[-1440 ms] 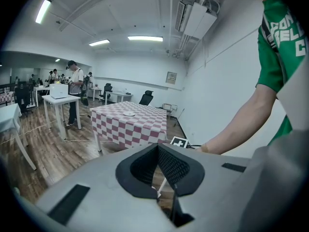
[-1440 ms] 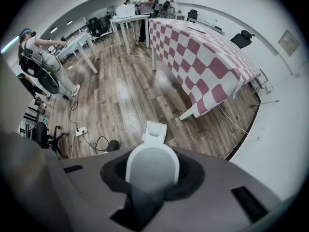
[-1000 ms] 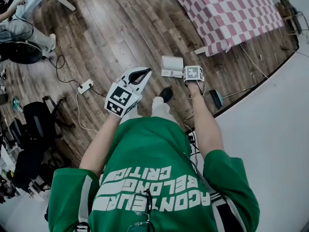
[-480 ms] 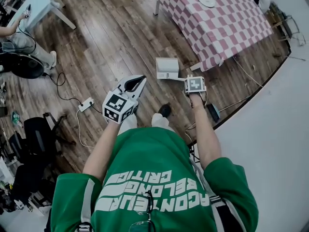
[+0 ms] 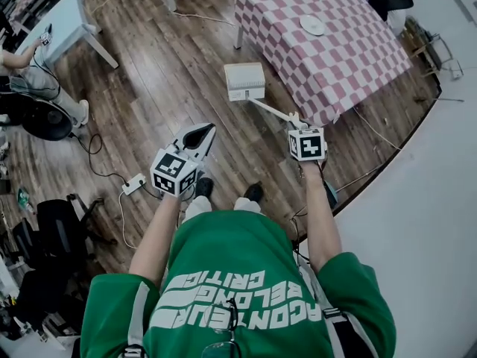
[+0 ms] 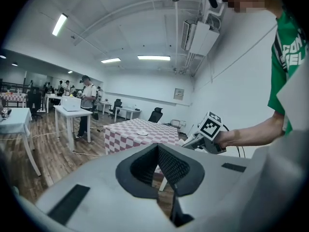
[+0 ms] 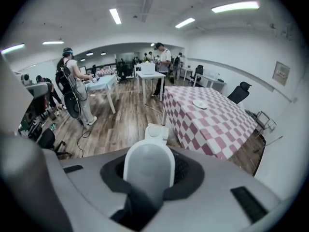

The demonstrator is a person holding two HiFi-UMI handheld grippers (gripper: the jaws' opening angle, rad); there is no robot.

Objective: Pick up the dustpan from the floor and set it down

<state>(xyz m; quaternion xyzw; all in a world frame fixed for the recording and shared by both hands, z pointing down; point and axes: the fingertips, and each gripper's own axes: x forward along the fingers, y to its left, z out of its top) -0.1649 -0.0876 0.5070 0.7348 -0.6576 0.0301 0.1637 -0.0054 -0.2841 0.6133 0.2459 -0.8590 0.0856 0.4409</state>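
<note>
**Dustpan held clear of the floor in the right gripper**

The dustpan (image 5: 244,81) is seen lifted above the wooden floor (image 5: 171,73), out ahead of the person and just beside the near corner of the table with the checked cloth (image 5: 350,58). Its pale tray is turned up toward the head camera. Its long handle (image 5: 272,110) slants back from the tray to the right gripper (image 5: 297,119).

In the right gripper view the white handle (image 7: 148,170) is clamped between the dark pads. The jaws are closed on it at a middling width, and it fills the gap between them. The tray (image 7: 157,132) is seen beyond the jaws, above the floorboards and next to the draped table edge.

The left gripper (image 5: 209,130) is held at the person's other side, near the dustpan but apart from it, and nothing is carried in it. In its own view the jaws (image 6: 157,151) are brought together at the tips, with nothing between them.

A white plate (image 5: 312,24) lies on the checked cloth. A power strip (image 5: 134,183) with its cable lies on the floor to the left of the person's shoes (image 5: 256,192).
</note>
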